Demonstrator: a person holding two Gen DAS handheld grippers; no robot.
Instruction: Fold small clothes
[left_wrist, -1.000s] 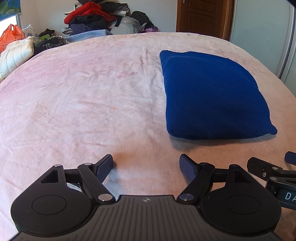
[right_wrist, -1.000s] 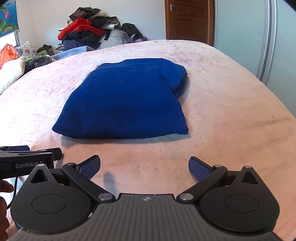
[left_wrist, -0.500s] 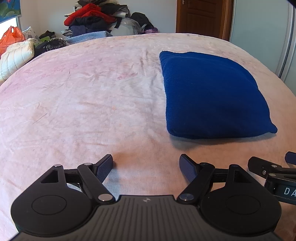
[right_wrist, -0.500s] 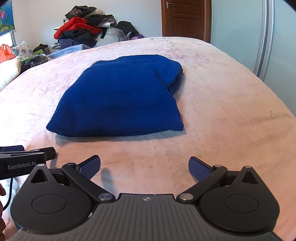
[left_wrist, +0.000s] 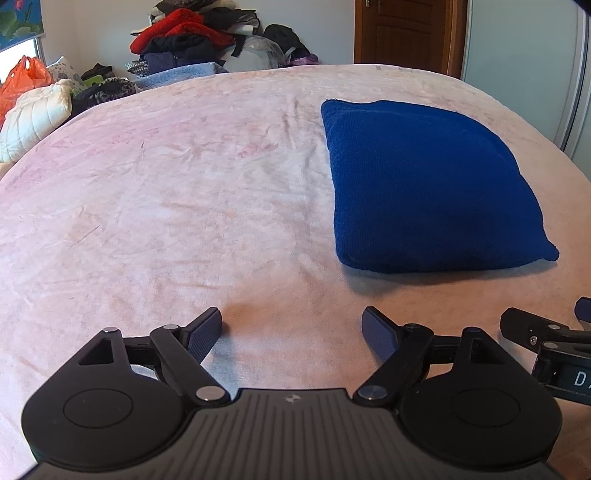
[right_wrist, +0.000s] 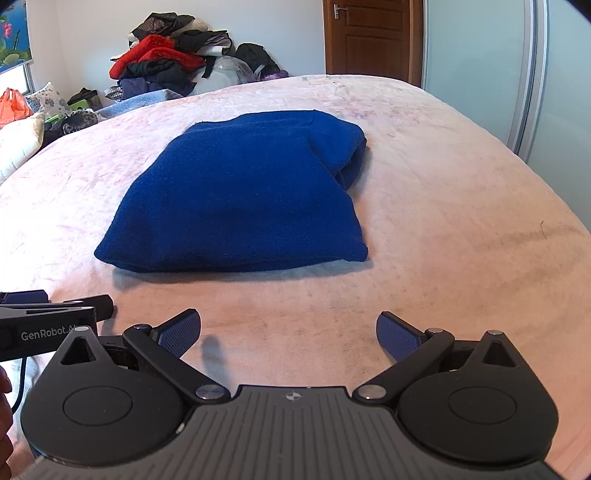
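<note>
A dark blue garment (left_wrist: 424, 184) lies folded into a thick rectangle on the pink bed cover (left_wrist: 166, 203). My left gripper (left_wrist: 291, 317) hovers over bare cover, short of the garment and to its left. Its jaws are opening, with nothing between them. In the right wrist view the same blue garment (right_wrist: 243, 195) lies ahead and slightly left of my right gripper (right_wrist: 289, 317), which stands open and empty above the cover (right_wrist: 461, 221). Each gripper shows at the edge of the other's view, side by side.
A heap of clothes (left_wrist: 192, 40) rises beyond the far edge of the bed. An orange bag (left_wrist: 22, 77) and a white quilted item (left_wrist: 33, 114) sit at the left. A wooden door (right_wrist: 365, 37) and a pale sliding panel (right_wrist: 517, 74) stand behind on the right.
</note>
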